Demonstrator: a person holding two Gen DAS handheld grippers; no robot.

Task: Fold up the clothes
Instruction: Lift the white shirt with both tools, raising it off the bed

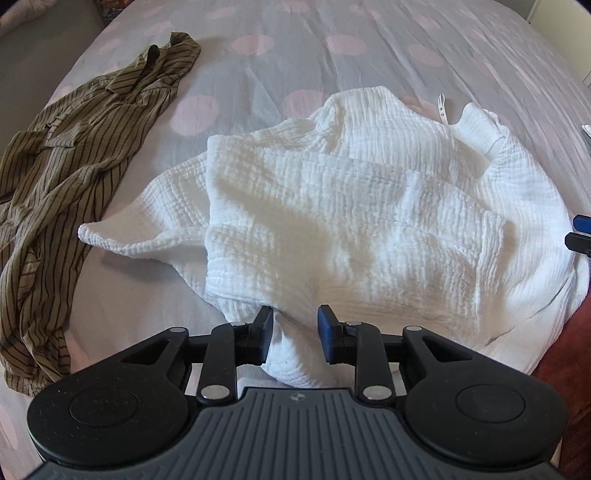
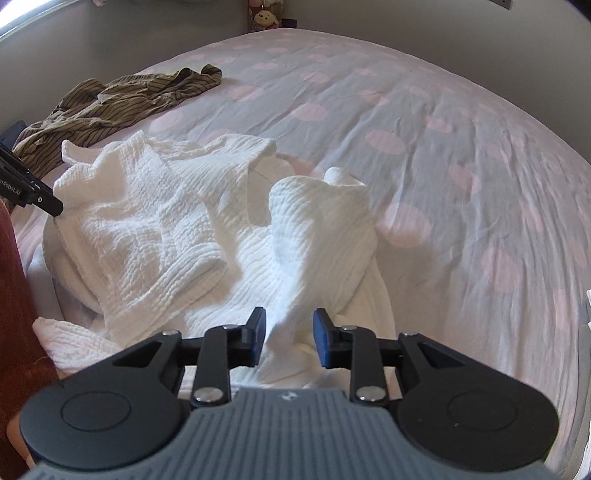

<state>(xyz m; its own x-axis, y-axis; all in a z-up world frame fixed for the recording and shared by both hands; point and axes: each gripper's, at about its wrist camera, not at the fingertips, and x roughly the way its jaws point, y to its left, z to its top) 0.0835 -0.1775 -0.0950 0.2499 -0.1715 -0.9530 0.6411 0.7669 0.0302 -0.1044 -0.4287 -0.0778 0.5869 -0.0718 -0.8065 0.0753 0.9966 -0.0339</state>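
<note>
Both my grippers are part open over the white top point(image 1: 369, 221): left gripper point(image 1: 295, 334) and right gripper point(image 2: 289, 338) each have a fold of it between the pads, not pinched. The top sits mid-frame on the dotted sheet point(image 2: 443, 147), striped shirt point(image 1: 74, 155) upper left.

A bed sheet point(image 2: 424, 122) covers the whole bed. It is pale grey-lilac with big pink dots, and it has many small wrinkles. Behind the bed stands a grey wall point(image 2: 388, 22). At the far edge of the bed, against this wall, sits a soft toy point(image 2: 264, 18) with a yellow face. At the near edge of the bed there is something of red-brown fabric point(image 1: 565, 373); what it is I cannot tell.
</note>
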